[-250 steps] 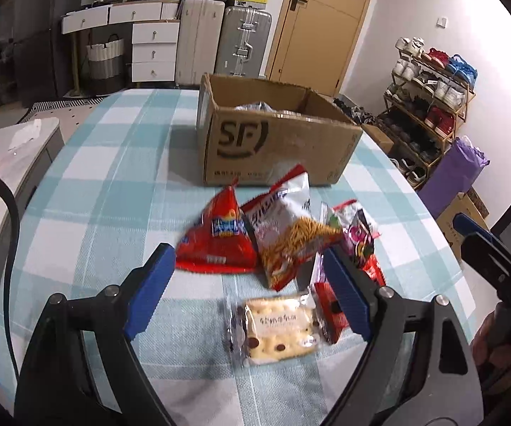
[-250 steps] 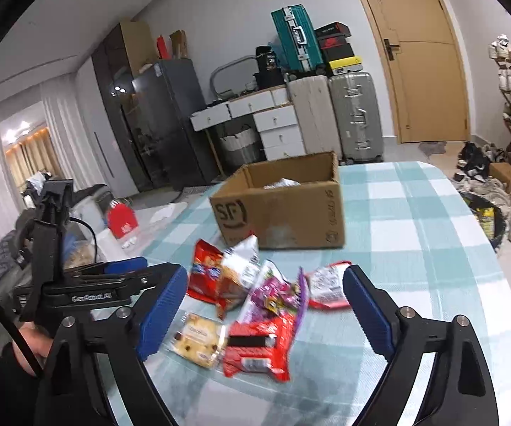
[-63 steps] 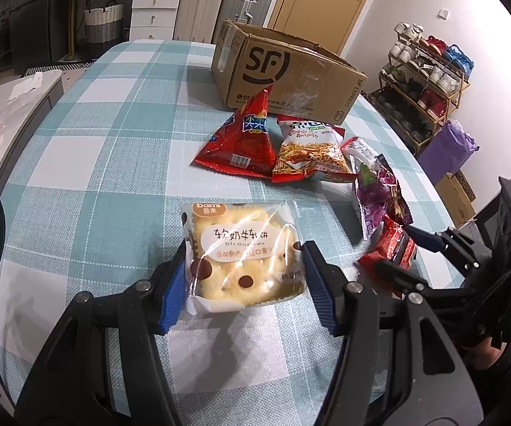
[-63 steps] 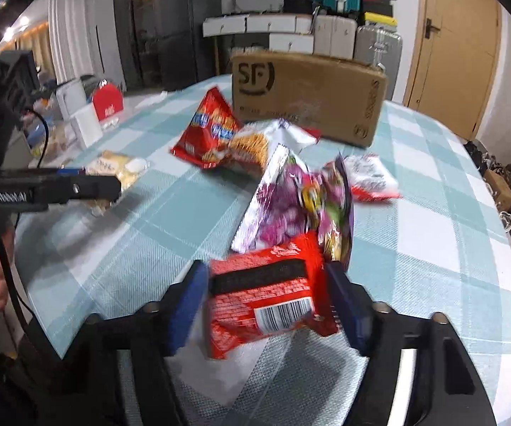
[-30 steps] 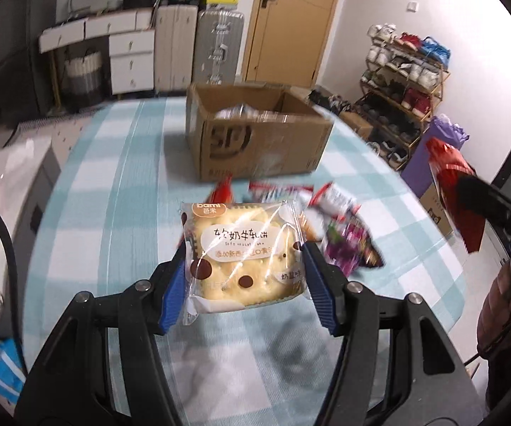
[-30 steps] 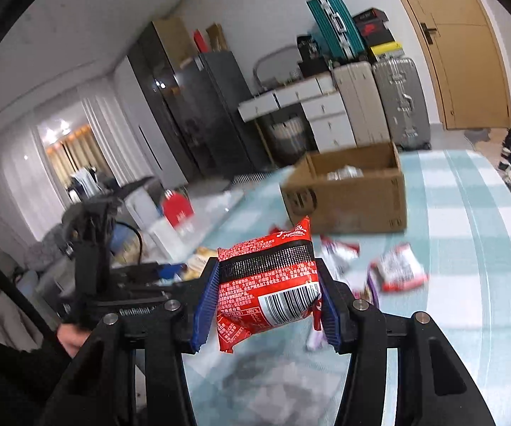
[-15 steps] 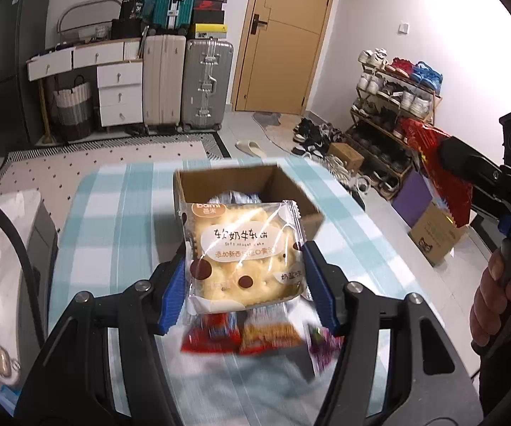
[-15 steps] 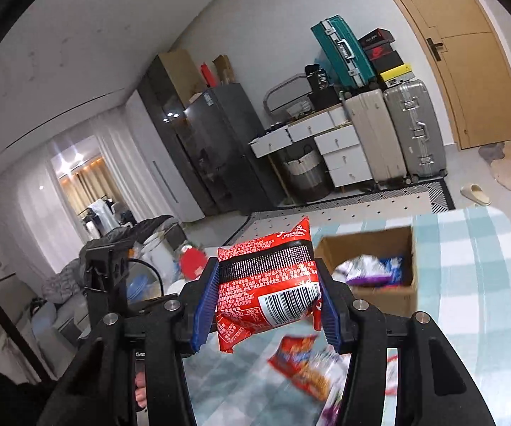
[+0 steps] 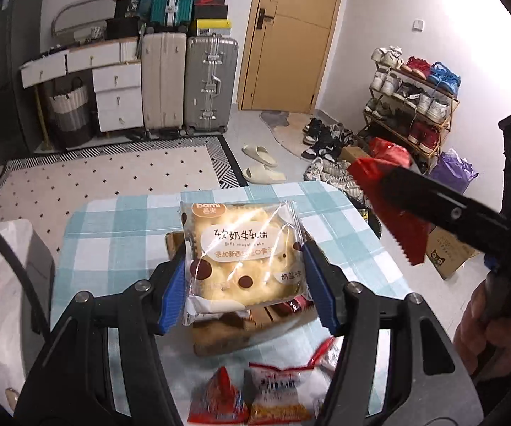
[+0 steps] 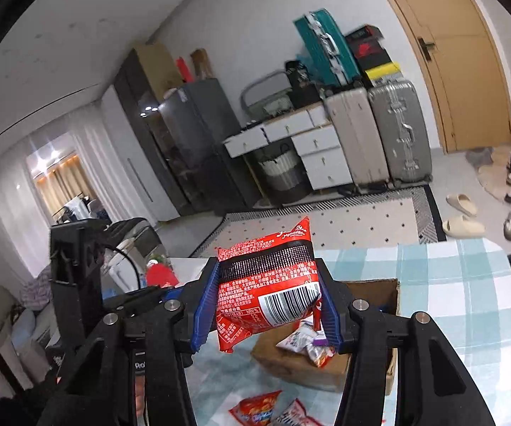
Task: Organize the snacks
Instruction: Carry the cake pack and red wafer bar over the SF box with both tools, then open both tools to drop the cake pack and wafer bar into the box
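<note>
My left gripper (image 9: 244,293) is shut on a clear-wrapped yellow cake pack (image 9: 243,255) and holds it in the air over the open cardboard box (image 9: 219,337). My right gripper (image 10: 266,305) is shut on a red snack packet (image 10: 267,289) and holds it above the same box (image 10: 365,333), which has several snack packs inside. In the left wrist view the right gripper (image 9: 390,191) with its red packet (image 9: 393,191) hangs to the right of the cake. A red triangular bag (image 9: 219,401) and a white-and-orange bag (image 9: 283,397) lie on the checked table (image 9: 113,234) in front of the box.
The table (image 10: 468,284) ends just beyond the box, with floor, rug and slippers (image 9: 259,163) behind. A shoe rack (image 9: 411,106) stands at the right, suitcases (image 9: 209,81) and drawers at the back. A white side cabinet (image 9: 3,284) stands left of the table.
Both grippers, each holding its packet, have moved up and forward until they hang over the box. The loose bags on the table have slid to the bottom of both views.
</note>
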`<action>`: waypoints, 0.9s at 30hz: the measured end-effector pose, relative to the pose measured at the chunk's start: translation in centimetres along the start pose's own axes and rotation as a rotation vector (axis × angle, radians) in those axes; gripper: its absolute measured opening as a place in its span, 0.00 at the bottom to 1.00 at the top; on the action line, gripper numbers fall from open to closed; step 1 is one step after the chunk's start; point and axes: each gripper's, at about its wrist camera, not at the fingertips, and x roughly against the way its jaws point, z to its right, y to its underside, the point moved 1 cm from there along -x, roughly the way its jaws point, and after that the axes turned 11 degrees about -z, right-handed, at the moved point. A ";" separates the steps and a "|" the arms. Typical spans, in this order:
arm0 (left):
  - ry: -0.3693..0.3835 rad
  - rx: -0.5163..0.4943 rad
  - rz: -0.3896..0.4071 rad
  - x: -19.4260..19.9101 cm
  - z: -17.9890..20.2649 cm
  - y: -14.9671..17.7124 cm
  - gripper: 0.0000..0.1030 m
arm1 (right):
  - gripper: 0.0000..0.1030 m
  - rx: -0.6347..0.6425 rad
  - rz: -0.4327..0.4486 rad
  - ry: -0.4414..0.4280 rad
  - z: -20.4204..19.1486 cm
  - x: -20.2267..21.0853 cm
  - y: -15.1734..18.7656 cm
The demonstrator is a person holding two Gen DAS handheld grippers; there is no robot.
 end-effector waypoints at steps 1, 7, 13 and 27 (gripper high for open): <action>-0.003 0.007 -0.010 -1.0 -0.2 -0.5 0.56 | 0.50 -0.012 -0.005 0.012 0.8 -0.9 -0.5; -0.015 0.027 -0.104 -8.5 -1.8 -2.6 0.56 | 0.50 -0.032 -0.098 0.091 4.7 -6.8 -1.2; -0.015 0.075 -0.167 -14.5 -3.4 -2.7 0.56 | 0.50 -0.064 -0.219 0.129 9.0 -12.6 0.1; -0.006 0.088 -0.225 -18.2 -4.3 -1.3 0.54 | 0.52 -0.103 -0.314 0.108 12.6 -16.2 3.1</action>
